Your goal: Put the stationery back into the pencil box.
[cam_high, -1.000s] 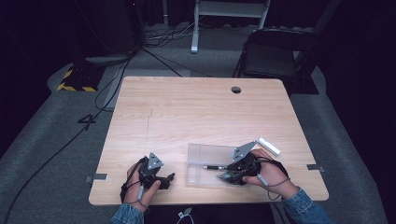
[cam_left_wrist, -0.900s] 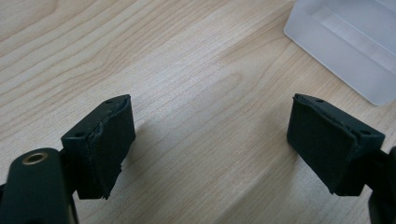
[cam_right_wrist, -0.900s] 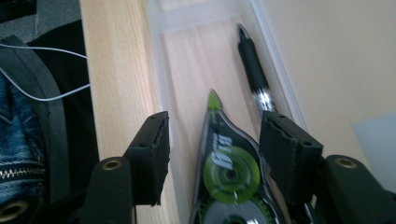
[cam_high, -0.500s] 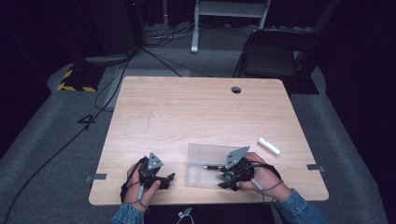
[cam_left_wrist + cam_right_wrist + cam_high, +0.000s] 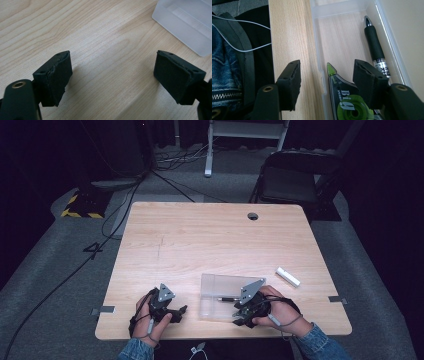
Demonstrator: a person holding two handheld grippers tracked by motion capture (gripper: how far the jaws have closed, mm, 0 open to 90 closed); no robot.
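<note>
Two things lie in the clear plastic rectangular box near the worktop's front edge: a green correction-tape dispenser and a black pen. The right gripper, jaws released, straddles the box's near wall. The left gripper, jaws released, rests left of the box.

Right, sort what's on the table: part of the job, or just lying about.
Part of the job:
- clear plastic case
- black pen inside it
- green correction tape inside it
- right gripper, open over the case

Lying about:
- white eraser, beside the case
- left gripper, open over bare table
</note>
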